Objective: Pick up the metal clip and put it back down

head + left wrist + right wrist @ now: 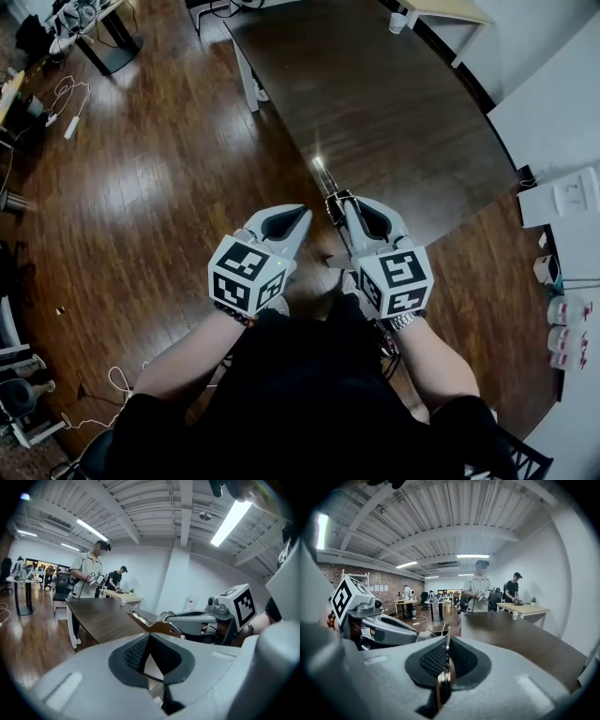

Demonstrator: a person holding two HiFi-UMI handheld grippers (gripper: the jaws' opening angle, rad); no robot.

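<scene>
Dark wood of the table [375,94] is where the metal clip [325,180] ought to land, and right now the clip is in the air, pinched in the right gripper [345,204] with its shiny end poking out toward the table's near edge. The right gripper view shows those jaws pressed together on the clip [446,677], which sits edge-on between the pads. The left gripper [302,214] hangs just beside it with its tips meeting on nothing, as its own view [149,635] confirms. The step looks like the carry before the set-down. To do it well, I would bring the right gripper fully over bare tabletop, not the edge, and lower it until the clip's underside touches. Only then ease the jaws apart, so the springy metal neither drops nor skids. The left gripper should stay off to the side so it cannot knock the clip. By count: one metal clip, two grippers, one dark table close by, one pale table [524,607] farther off with one small cup [514,615] on it, and at least two other people standing near it.
</scene>
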